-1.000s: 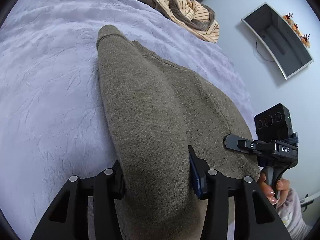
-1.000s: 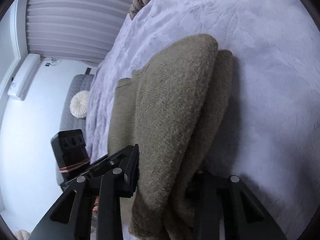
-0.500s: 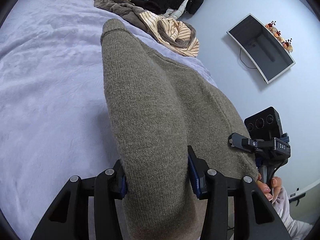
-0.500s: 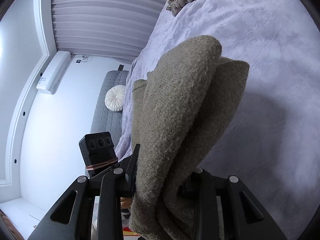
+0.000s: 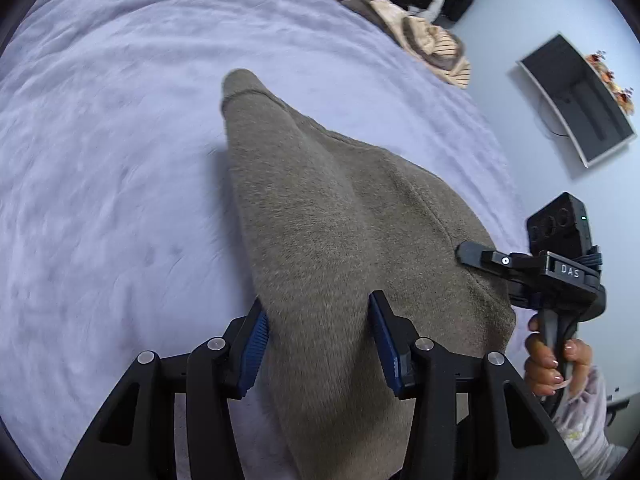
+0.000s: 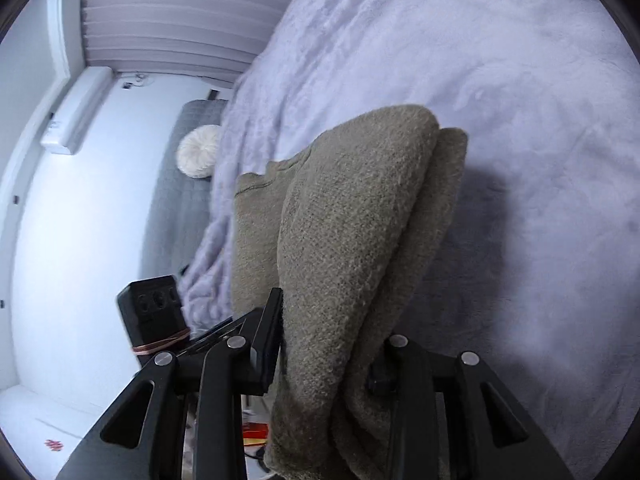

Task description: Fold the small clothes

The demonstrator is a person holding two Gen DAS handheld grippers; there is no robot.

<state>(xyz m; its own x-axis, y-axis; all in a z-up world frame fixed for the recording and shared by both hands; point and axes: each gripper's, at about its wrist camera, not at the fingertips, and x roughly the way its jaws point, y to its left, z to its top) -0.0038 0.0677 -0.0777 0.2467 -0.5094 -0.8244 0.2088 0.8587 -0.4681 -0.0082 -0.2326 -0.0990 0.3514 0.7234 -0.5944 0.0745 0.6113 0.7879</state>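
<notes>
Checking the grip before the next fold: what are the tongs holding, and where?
Both hold the olive knit sweater: left tongs and right tongs each clamp a bunched, folded edge.

You are working in a bedroom of a home. A wide bed covered with a plush lavender blanket [image 5: 120, 160] fills most of both views, and a loose heap of clothes [image 5: 420, 36], striped, brown and black, lies at its far edge. On the pale wall beyond hangs a flat television [image 5: 576, 100] with a small spray of orange flowers [image 5: 612, 80] just above it. From your right wrist view you see long pleated curtains [image 6: 172, 16], a white air-conditioning unit [image 6: 76, 112] mounted high on the wall, and a grey quilted sofa [image 6: 176, 200] with a round white cushion [image 6: 198, 156] resting on it, just beside the bed.
</notes>
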